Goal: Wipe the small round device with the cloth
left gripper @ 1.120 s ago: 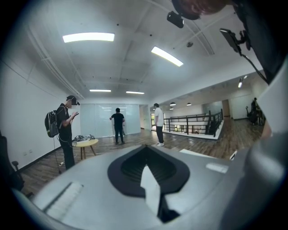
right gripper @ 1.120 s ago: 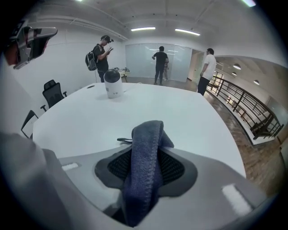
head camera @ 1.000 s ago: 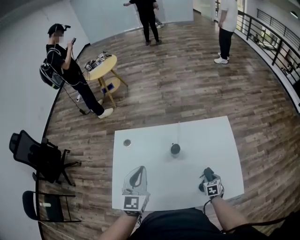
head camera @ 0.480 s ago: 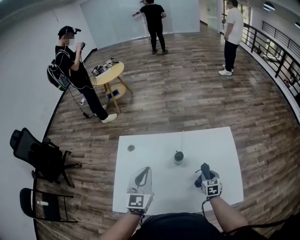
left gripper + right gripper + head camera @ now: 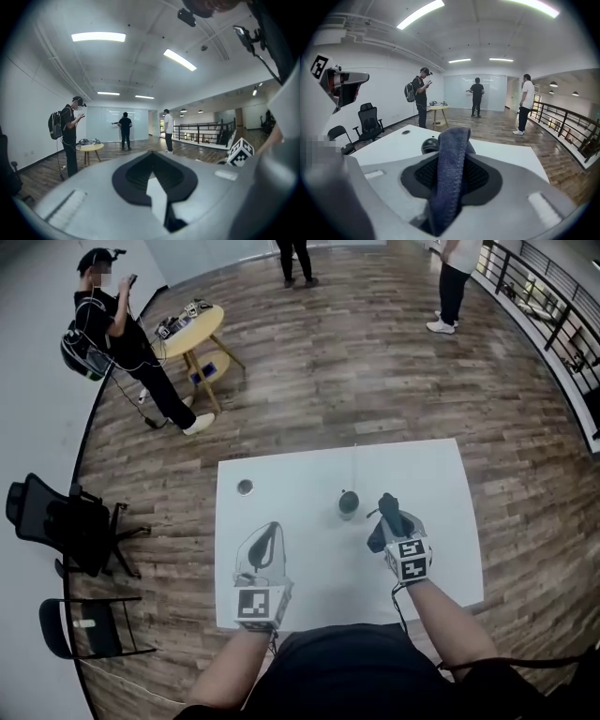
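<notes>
Right gripper [image 5: 386, 506] has lifted off the white table [image 5: 281, 493] and now sits just right of the small round device [image 5: 348, 503]. Its jaws have just been closing and pinch the dark blue cloth [image 5: 450, 164]. Left gripper [image 5: 270, 532], well left of the device, has its jaws pressed together on nothing.

Risk: the device stands unbraced, so a sideways wipe could shove or topple it. The cloth could also slip from the narrow pinch.

No legible writing; only square markers on the gripper cubes.
</notes>
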The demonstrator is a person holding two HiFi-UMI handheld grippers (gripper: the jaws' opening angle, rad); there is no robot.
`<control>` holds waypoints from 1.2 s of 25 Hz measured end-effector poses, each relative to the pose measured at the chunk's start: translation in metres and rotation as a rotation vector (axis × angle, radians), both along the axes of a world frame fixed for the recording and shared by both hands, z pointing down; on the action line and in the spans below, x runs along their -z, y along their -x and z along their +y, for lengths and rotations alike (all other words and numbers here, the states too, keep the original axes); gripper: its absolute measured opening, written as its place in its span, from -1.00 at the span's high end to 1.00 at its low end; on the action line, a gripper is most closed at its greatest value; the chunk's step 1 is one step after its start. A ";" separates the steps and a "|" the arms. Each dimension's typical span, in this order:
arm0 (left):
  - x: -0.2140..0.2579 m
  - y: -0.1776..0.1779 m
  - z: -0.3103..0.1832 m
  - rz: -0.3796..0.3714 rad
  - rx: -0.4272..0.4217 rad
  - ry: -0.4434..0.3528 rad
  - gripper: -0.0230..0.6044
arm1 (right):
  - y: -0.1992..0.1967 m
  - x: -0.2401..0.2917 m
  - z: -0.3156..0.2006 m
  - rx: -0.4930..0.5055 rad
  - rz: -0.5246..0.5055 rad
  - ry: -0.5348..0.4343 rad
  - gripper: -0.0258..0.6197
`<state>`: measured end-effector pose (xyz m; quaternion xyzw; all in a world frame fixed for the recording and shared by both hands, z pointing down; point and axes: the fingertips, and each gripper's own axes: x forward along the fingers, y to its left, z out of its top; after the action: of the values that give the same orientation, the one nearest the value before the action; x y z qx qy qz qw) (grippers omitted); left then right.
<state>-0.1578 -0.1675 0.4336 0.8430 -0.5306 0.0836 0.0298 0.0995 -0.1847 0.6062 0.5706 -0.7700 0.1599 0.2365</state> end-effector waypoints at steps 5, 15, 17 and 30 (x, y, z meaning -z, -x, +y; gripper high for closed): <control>-0.003 0.006 -0.001 0.013 0.016 0.007 0.91 | 0.015 0.011 -0.016 0.034 -0.009 -0.020 0.57; -0.006 0.028 0.000 0.050 0.064 0.037 0.91 | 0.048 0.015 -0.047 0.097 -0.007 -0.025 0.57; -0.013 0.035 0.002 0.032 0.068 0.047 0.91 | 0.050 0.009 -0.049 0.099 -0.010 -0.012 0.57; -0.035 0.068 0.015 -0.042 0.100 0.085 0.91 | 0.066 -0.017 -0.052 0.139 0.004 0.039 0.57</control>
<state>-0.2258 -0.1524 0.4686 0.8115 -0.5685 0.1220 0.0586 0.0335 -0.2368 0.6237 0.5114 -0.8040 0.1572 0.2595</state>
